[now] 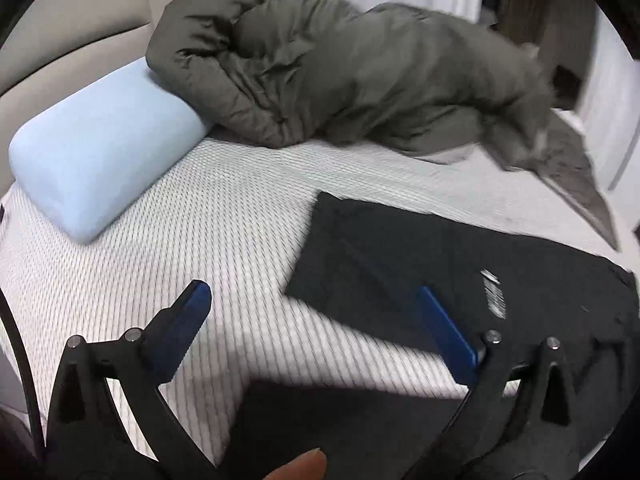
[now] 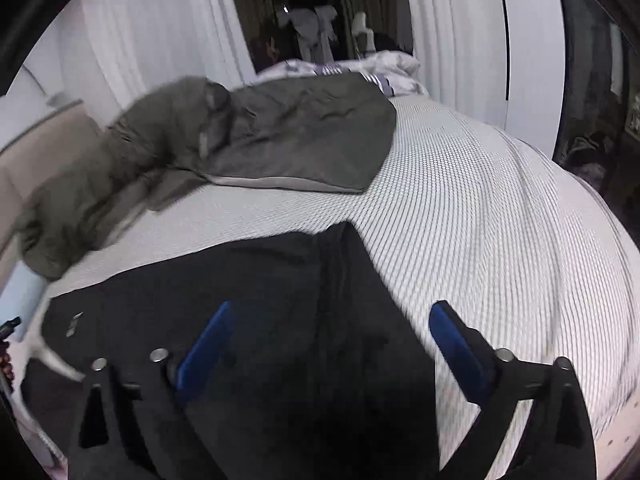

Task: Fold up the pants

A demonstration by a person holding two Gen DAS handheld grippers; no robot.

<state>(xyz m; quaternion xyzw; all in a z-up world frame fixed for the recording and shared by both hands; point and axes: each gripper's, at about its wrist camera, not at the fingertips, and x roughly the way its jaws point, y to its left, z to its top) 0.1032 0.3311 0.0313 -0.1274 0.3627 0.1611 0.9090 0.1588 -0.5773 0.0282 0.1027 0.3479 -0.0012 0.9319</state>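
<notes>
Black pants (image 1: 400,256) lie flat on the white textured mattress (image 1: 200,220), with a small white print (image 1: 494,294) on them. My left gripper (image 1: 312,292) is open and empty, hovering over the left end of the pants; its right finger is over the cloth, its left finger over bare mattress. In the right wrist view the pants (image 2: 260,280) spread across the near middle. My right gripper (image 2: 330,312) is open and empty above their right part, its right finger over the mattress (image 2: 500,220).
A crumpled olive-grey duvet (image 1: 340,80) lies across the far side of the bed and also shows in the right wrist view (image 2: 260,136). A light blue pillow (image 1: 100,152) lies at the left by the beige headboard (image 1: 60,32). White curtains (image 2: 160,40) hang behind.
</notes>
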